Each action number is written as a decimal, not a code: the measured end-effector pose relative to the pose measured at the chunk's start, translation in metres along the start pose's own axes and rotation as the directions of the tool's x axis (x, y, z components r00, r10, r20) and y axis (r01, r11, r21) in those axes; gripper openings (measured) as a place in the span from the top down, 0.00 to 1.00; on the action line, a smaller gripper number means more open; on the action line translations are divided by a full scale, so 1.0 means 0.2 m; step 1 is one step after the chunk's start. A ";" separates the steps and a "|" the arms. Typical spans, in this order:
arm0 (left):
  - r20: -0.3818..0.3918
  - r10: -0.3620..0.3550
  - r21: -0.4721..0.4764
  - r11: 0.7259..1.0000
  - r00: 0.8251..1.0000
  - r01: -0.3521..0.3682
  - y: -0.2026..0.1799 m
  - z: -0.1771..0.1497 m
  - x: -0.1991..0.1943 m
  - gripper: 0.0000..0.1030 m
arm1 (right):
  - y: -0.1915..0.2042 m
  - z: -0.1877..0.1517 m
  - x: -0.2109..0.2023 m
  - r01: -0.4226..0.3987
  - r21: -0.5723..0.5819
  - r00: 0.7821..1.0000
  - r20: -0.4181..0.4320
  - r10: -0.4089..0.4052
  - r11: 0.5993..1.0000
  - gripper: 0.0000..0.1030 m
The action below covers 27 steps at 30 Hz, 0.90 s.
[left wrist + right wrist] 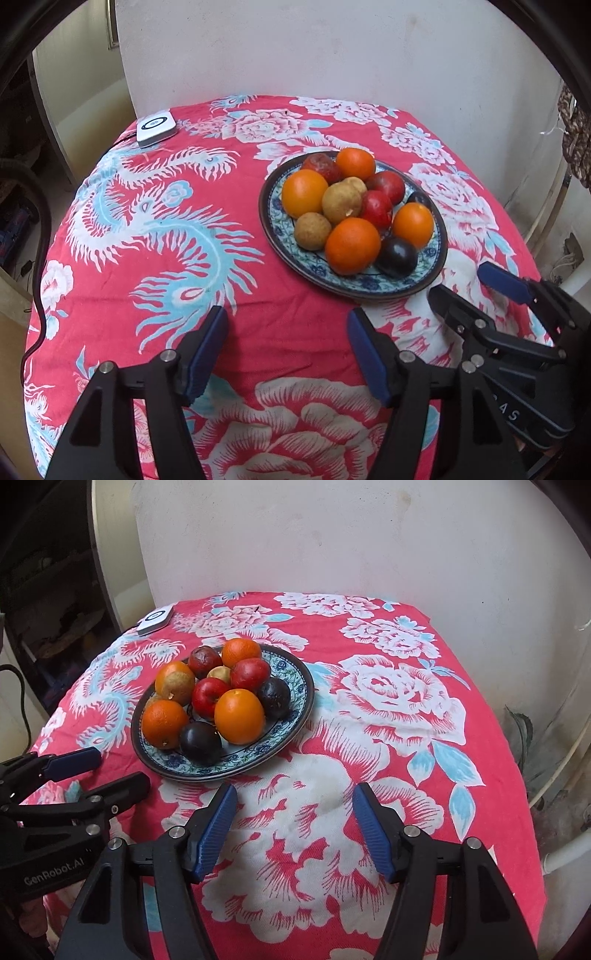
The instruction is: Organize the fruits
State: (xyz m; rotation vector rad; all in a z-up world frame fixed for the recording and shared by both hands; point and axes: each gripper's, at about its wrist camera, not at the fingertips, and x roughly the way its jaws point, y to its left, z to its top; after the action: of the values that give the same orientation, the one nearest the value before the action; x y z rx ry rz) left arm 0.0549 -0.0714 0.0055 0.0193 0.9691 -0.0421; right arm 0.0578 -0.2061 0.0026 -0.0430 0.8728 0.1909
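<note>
A blue patterned plate (432, 266) (295, 686) sits on the red floral tablecloth and holds a pile of fruit: several oranges (352, 245) (239, 716), red apples (376, 208) (208, 698), brownish round fruits (341, 201) (180, 686) and dark plums (397, 256) (201, 742). My left gripper (288, 325) is open and empty, near the table's front edge, left of the plate. My right gripper (295, 801) is open and empty, just in front of the plate; it also shows in the left wrist view (469, 284).
A small white device (157, 127) (155, 620) with a cable lies at the table's far left corner. A pale wall stands behind the table. The tablecloth (147, 229) (388, 709) drapes over the edges. A black cable (40, 258) hangs at the left.
</note>
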 end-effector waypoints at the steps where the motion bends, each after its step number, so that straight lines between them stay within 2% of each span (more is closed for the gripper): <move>1: 0.005 0.003 -0.001 1.000 1.000 -0.003 0.00 0.00 0.00 0.31 | 0.00 0.00 0.00 0.004 -0.001 1.000 -0.001 -0.004 1.000 0.35; 11: 0.087 0.024 -0.003 1.000 0.996 -0.024 0.00 -0.04 0.00 0.27 | -0.01 -0.01 0.00 -0.010 0.014 1.000 0.004 0.010 1.000 0.34; 27: 0.088 0.023 -0.005 1.000 0.996 -0.023 0.01 -0.04 0.01 0.27 | -0.01 -0.01 0.00 -0.001 0.008 1.000 0.004 0.001 1.000 0.34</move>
State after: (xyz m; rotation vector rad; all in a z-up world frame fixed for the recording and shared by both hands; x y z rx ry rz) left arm 0.0483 -0.0701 -0.0004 0.0249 0.8805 -0.0200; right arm 0.0565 -0.2087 0.0009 -0.0350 0.8694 0.1880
